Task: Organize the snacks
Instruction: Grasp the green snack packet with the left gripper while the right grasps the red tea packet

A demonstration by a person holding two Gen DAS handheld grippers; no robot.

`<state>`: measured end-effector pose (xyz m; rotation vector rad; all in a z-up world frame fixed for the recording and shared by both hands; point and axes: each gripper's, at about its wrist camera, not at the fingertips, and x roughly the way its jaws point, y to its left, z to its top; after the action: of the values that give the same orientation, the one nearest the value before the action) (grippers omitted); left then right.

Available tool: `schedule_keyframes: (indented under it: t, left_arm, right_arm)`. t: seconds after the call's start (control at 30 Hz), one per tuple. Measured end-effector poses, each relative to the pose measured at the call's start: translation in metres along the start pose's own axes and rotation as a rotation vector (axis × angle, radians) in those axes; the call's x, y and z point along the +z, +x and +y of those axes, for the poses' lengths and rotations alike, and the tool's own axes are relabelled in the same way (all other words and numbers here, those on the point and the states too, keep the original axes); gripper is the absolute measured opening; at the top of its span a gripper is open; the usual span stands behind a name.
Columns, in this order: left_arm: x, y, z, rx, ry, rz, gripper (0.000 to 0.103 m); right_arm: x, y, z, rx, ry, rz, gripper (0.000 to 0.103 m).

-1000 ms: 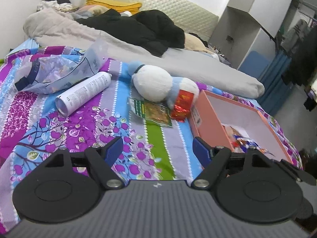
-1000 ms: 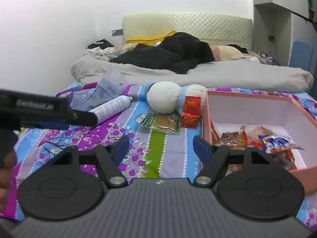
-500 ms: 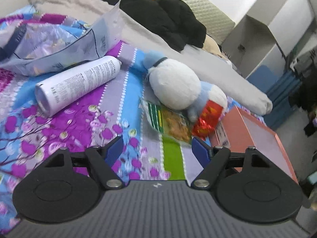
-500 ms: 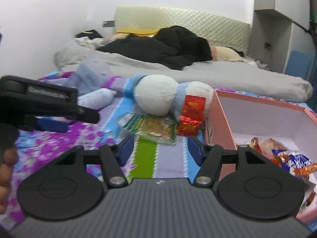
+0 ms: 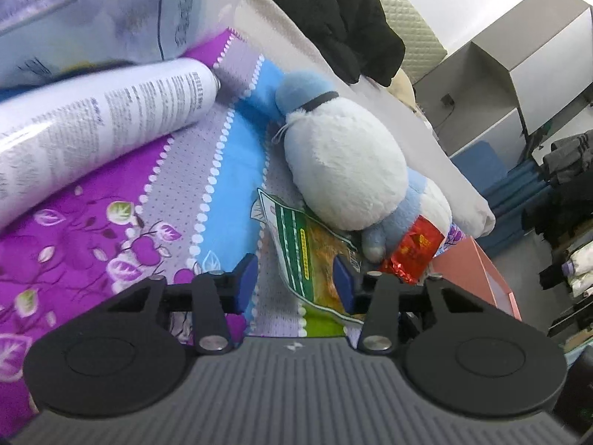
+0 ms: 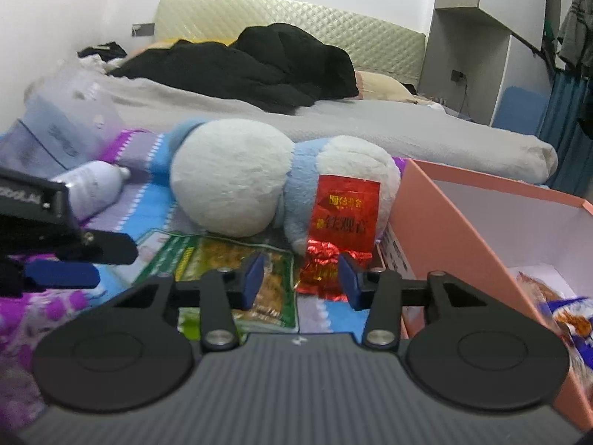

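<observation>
while closing in on two thin, crinkly, light packets beside the pink box (image 6: 444, 215), left gripper (image 5: 294, 283) half apart over green packet (image 5: 307, 252), right gripper (image 6: 300, 278) half apart, just narrowed, astride red packet (image 6: 343, 218) leaning on plush toy (image 6: 237, 174); best pinched at sealed edges.

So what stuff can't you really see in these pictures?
- Green snack packet: its far corner is tucked under the plush toy in the left wrist view.
- Pink box: cut off by the right edge in the right wrist view, and the right claw covers part of what is inside.
- Red foil packet: writing too blurry to read.
- White spray can: runs off the left edge in the left wrist view.
</observation>
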<state>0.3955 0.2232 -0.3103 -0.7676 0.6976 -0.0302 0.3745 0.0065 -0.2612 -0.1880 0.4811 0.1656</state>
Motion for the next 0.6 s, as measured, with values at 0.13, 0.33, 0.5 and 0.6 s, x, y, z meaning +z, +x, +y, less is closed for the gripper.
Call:
schedule_keyframes:
  t: [0.13, 0.33, 0.5, 0.6]
  left_arm:
    - [0.002, 0.015, 0.006, -0.003, -0.007, 0.009, 0.036]
    - [0.003, 0.027, 0.015, -0.014, -0.029, 0.011, 0.023]
    - [0.001, 0.030, 0.018, -0.020, -0.026, 0.017, 0.012]
    - [0.001, 0.030, 0.019, -0.024, -0.028, 0.015, 0.012]
  right_arm:
    - [0.002, 0.018, 0.005, -0.047, -0.038, -0.008, 0.043]
    - [0.011, 0.030, 0.007, -0.122, -0.065, -0.056, 0.044]
    - [0.016, 0.043, 0.008, -0.157, -0.073, -0.033, 0.045]
    - [0.018, 0.045, 0.006, -0.171, -0.048, -0.030, 0.058]
